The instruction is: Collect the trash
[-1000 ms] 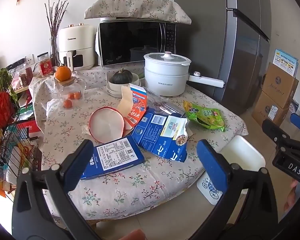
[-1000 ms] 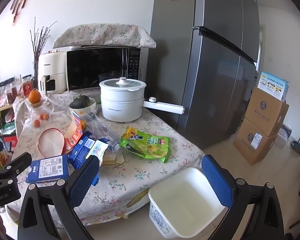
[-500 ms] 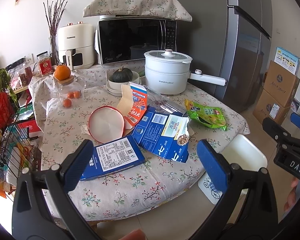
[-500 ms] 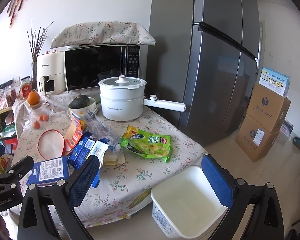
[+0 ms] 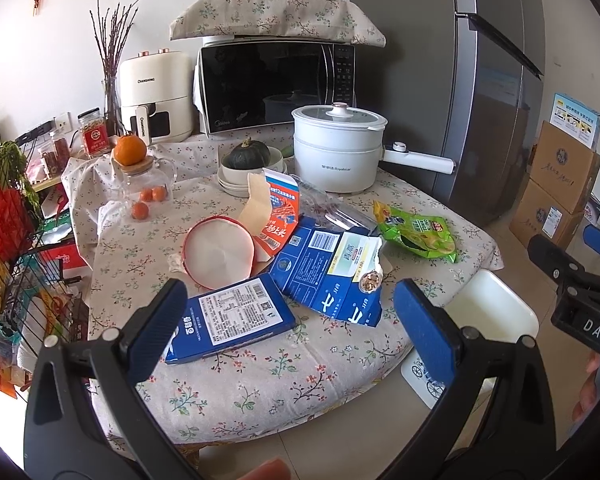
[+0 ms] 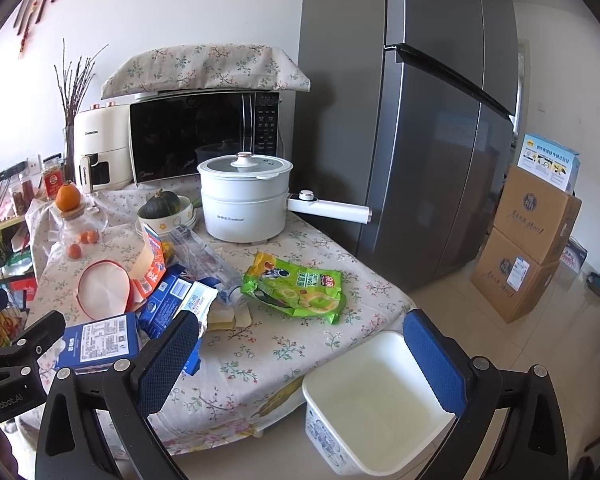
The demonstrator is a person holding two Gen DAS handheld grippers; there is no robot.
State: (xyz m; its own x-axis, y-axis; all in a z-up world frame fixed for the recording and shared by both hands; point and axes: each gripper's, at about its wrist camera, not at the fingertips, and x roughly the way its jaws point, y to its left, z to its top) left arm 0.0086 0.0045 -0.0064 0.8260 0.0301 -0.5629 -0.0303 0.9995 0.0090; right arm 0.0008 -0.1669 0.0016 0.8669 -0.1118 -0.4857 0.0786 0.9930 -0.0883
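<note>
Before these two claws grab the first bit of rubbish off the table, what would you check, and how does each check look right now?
1. Left gripper open and empty: ok, jaws wide apart.
2. Right gripper open and empty: ok.
3. Bin in reach and able to take trash: ok, it stands on the floor by the table edge and looks empty.
4. Nearest trash free to lift: ok, the blue box lies flat at the table's near edge with nothing on it.
5. Green bag clear of the pot: ok, apart.
6. Torn blue carton empty: cannot tell; something shows at its torn opening.
</note>
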